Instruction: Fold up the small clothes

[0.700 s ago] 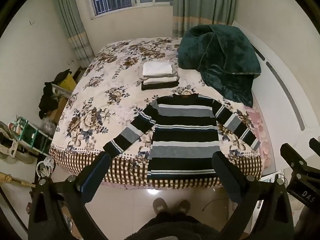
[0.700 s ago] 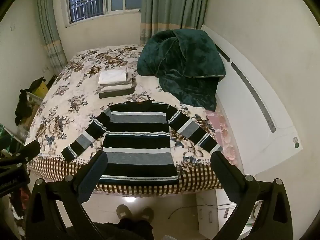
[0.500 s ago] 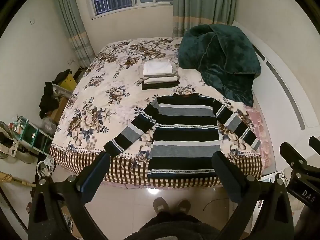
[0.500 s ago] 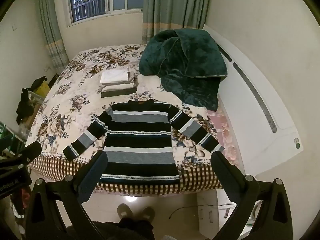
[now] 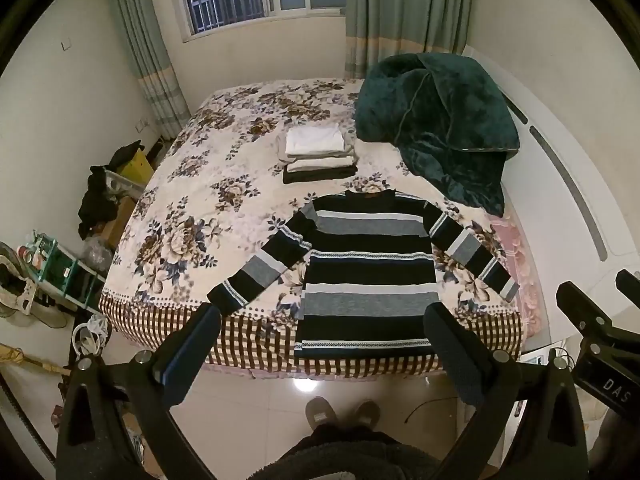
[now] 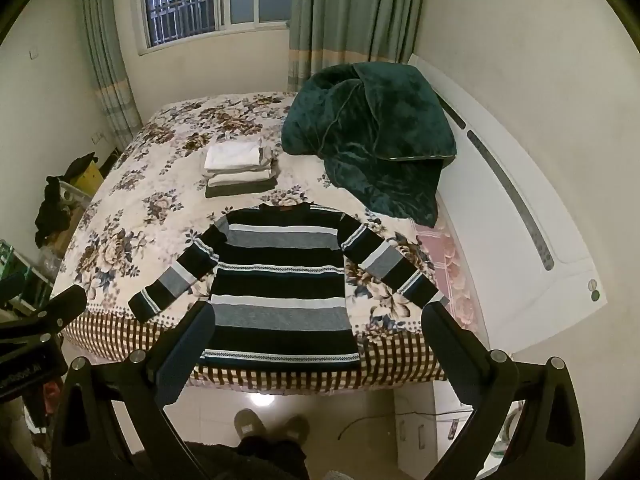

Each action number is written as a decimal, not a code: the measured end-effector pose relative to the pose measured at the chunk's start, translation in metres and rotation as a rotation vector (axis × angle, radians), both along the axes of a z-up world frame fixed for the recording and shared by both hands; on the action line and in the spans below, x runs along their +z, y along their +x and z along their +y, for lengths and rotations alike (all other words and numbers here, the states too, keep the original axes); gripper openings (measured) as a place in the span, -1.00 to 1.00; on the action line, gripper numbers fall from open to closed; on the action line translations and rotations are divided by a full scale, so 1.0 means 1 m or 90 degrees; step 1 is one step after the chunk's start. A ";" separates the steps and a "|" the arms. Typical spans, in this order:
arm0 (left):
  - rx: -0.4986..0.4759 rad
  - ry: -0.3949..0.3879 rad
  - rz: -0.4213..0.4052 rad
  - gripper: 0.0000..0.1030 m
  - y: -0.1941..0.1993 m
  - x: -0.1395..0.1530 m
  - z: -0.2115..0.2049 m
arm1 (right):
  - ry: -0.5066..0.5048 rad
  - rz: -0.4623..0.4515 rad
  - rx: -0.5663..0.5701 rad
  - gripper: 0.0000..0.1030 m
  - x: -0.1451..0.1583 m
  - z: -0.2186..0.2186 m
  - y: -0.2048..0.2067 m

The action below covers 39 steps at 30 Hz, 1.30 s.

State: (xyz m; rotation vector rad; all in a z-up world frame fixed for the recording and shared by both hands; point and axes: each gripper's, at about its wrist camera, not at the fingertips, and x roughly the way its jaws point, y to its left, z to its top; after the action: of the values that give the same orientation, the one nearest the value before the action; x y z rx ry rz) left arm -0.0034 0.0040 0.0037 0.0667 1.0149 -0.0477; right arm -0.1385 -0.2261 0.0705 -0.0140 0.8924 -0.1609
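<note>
Sweater (image 5: 366, 270) hem droops over bed (image 5: 192, 216) edge — underside hidden.

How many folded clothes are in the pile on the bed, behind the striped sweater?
4 can be told: a white piece on top, a grey one under it, a cream one below, a dark one at the bottom. Thinner layers may be hidden between them.
</note>
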 end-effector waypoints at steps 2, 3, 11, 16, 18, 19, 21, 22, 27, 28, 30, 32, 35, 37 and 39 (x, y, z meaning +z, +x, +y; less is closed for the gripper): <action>0.000 0.000 0.002 1.00 0.000 0.002 0.000 | 0.001 -0.002 0.002 1.00 -0.001 -0.001 -0.001; -0.001 0.001 0.000 1.00 0.002 0.006 0.001 | 0.000 -0.001 0.003 1.00 0.001 0.000 -0.001; 0.002 0.000 -0.003 1.00 0.003 0.010 -0.010 | -0.003 -0.002 0.014 1.00 0.022 0.010 -0.004; 0.002 -0.001 -0.005 1.00 0.002 0.013 -0.011 | 0.000 -0.005 0.016 1.00 0.027 0.012 -0.003; 0.000 -0.002 -0.005 1.00 0.001 0.012 -0.011 | 0.001 -0.005 0.019 1.00 0.028 0.010 -0.001; 0.000 -0.001 -0.006 1.00 0.001 0.012 -0.010 | 0.001 -0.005 0.021 1.00 0.030 0.010 0.000; 0.002 -0.003 -0.008 1.00 0.001 0.015 -0.011 | 0.002 -0.005 0.023 1.00 0.028 0.008 -0.001; 0.002 -0.003 -0.008 1.00 0.002 0.017 -0.009 | 0.002 -0.006 0.024 1.00 0.029 0.008 0.000; 0.003 -0.003 -0.013 1.00 0.001 0.022 -0.009 | 0.002 -0.007 0.023 1.00 0.030 0.011 -0.001; 0.003 -0.003 -0.014 1.00 0.002 0.023 -0.009 | 0.001 -0.007 0.022 1.00 0.030 0.012 -0.002; 0.004 -0.003 -0.015 1.00 0.002 0.025 -0.010 | 0.002 -0.009 0.021 1.00 0.031 0.012 -0.001; 0.004 -0.002 -0.016 1.00 0.003 0.026 -0.012 | 0.003 -0.011 0.025 1.00 0.029 0.005 -0.003; 0.006 -0.002 -0.019 1.00 0.001 0.026 -0.012 | 0.004 -0.009 0.027 1.00 0.029 0.004 -0.004; 0.004 -0.004 -0.018 1.00 0.002 0.026 -0.013 | 0.003 -0.008 0.029 1.00 0.031 0.002 -0.003; 0.005 -0.003 -0.018 1.00 0.002 0.024 -0.014 | 0.002 -0.009 0.031 1.00 0.034 0.001 -0.003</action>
State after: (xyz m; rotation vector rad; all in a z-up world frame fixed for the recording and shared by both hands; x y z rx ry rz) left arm -0.0018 -0.0105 0.0278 0.0589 0.9862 -0.0424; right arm -0.1417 -0.2254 0.1045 -0.0320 0.8777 -0.1138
